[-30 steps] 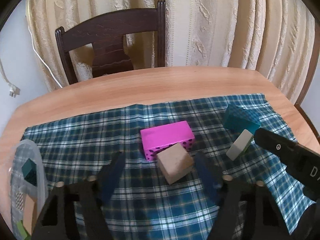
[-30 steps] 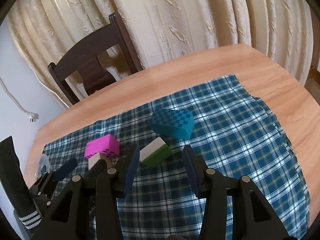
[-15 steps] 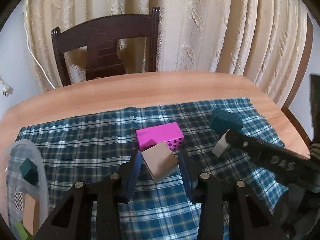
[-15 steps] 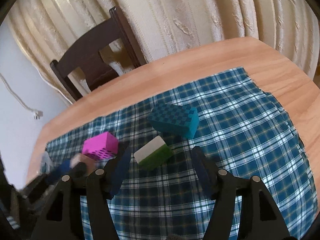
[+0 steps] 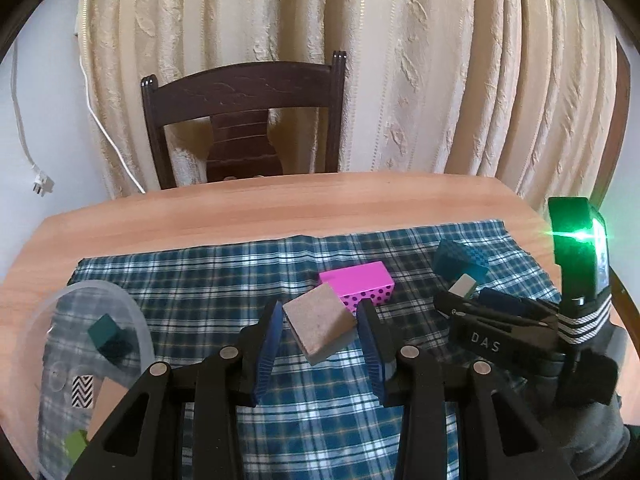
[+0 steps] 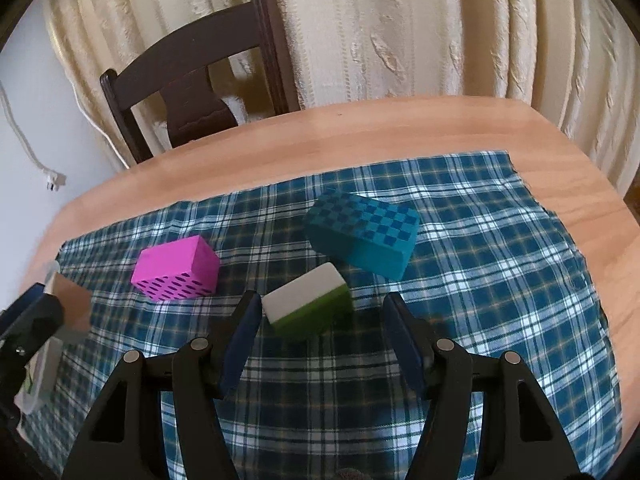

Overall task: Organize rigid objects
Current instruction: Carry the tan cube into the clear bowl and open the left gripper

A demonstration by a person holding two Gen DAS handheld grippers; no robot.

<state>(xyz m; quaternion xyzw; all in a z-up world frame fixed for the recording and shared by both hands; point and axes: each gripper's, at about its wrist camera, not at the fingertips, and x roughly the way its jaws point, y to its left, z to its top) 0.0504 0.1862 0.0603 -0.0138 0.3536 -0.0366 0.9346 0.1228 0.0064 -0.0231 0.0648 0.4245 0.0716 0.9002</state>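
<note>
My left gripper [image 5: 321,314] is shut on a plain wooden block [image 5: 320,326] and holds it tilted just above the plaid cloth [image 5: 200,280]. A pink dotted block [image 5: 358,286] lies right behind it. In the right wrist view, my right gripper [image 6: 322,316] is open, its fingers on either side of a white-and-green block [image 6: 310,304] lying on the cloth. A teal checkered block [image 6: 364,236] sits just beyond, and the pink dotted block [image 6: 178,268] is to the left. The left gripper [image 6: 32,320] with the wooden block [image 6: 70,300] shows at the left edge.
A clear plastic container [image 5: 136,320] stands at the left on the cloth, holding a teal cube [image 5: 105,330], a zigzag block [image 5: 83,391] and other blocks. A dark wooden chair [image 5: 240,120] and curtains stand behind the round wooden table [image 6: 400,128].
My left gripper shut on the wooden block and lifted it off the cloth. My right gripper spread wider and moved in so the white-and-green block lies between its fingers.
</note>
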